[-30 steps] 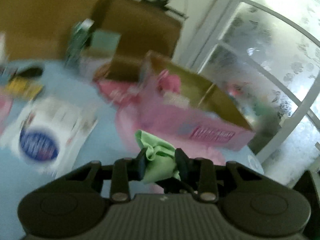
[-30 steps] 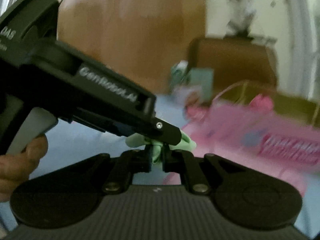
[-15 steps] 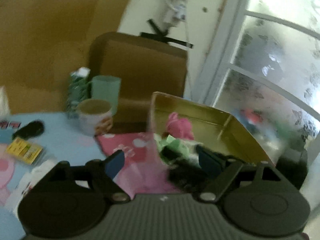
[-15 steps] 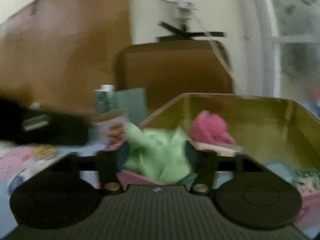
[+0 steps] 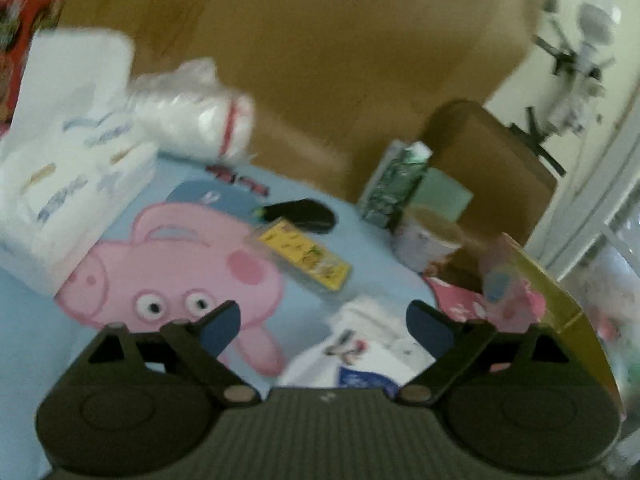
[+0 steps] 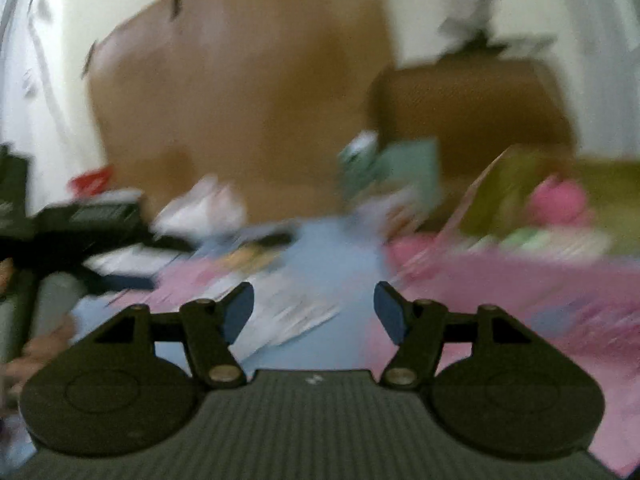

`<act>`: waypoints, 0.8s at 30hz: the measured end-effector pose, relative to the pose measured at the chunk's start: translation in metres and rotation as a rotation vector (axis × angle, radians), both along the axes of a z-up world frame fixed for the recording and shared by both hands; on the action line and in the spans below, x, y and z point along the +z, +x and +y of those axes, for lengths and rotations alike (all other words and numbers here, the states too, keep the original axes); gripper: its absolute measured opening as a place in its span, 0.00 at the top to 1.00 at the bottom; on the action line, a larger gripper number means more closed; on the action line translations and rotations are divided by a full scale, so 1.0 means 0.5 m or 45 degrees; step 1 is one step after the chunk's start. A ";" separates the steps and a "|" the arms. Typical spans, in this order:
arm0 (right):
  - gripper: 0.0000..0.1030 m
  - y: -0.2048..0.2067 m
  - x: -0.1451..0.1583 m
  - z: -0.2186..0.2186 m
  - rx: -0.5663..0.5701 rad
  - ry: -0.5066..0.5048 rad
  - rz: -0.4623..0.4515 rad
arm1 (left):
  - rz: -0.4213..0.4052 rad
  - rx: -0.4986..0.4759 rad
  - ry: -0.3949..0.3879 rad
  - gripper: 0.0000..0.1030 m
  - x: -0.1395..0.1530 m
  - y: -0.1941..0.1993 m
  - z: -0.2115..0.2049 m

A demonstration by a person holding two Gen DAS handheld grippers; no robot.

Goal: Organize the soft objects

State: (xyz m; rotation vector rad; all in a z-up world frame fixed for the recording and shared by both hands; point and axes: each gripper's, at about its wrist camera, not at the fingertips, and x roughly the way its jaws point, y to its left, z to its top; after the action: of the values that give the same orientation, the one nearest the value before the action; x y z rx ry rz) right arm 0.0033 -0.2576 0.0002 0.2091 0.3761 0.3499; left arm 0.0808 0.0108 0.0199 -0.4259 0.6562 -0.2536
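My left gripper (image 5: 324,320) hangs over the blue pig-print tablecloth (image 5: 360,248), its jaws opening with nothing between them. The pink box with a gold inside (image 5: 560,308) is at the right edge of this view. My right gripper (image 6: 314,308) is open and empty, a little left of that box (image 6: 520,280). In the blurred right wrist view, a pale green cloth (image 6: 532,238) and a pink soft thing (image 6: 560,200) lie inside the box.
On the cloth lie a white tissue pack (image 5: 68,184), a clear plastic bag (image 5: 192,112), a yellow packet (image 5: 308,258), a black object (image 5: 300,214), a printed cup (image 5: 428,240), a green carton (image 5: 394,184) and a white packet (image 5: 360,360). Brown cardboard stands behind.
A second ago both grippers were shut on the green cloth. They opened over the pink box, the cloth stayed in it, and both have swung left away from the box.
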 end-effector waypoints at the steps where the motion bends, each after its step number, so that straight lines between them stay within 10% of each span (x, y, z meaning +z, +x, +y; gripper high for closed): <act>1: 0.34 0.008 -0.006 0.016 0.044 0.016 0.053 | 0.015 0.000 0.007 0.13 -0.009 0.002 0.005; 5: 0.52 0.041 -0.029 0.066 0.179 0.024 0.239 | 0.031 -0.116 0.066 0.53 -0.036 -0.010 -0.028; 7: 0.64 0.037 -0.025 0.071 0.194 0.008 0.229 | 0.032 -0.199 0.093 0.57 -0.036 -0.033 -0.054; 13: 0.62 -0.037 -0.014 0.003 0.126 -0.031 0.198 | 0.022 -0.412 0.098 0.54 -0.029 -0.128 -0.116; 21: 0.58 -0.162 -0.029 -0.079 -0.022 -0.191 0.063 | -0.077 -0.582 0.219 0.23 -0.010 -0.178 -0.221; 24: 0.39 -0.178 -0.027 -0.088 -0.050 -0.245 0.011 | -0.082 -0.560 0.213 0.18 0.007 -0.164 -0.230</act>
State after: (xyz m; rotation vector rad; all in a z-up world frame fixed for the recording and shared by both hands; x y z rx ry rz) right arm -0.0855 -0.3018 -0.0132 0.0295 0.4113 0.2718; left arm -0.0011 -0.1042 0.0235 -0.1071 0.6977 -0.6222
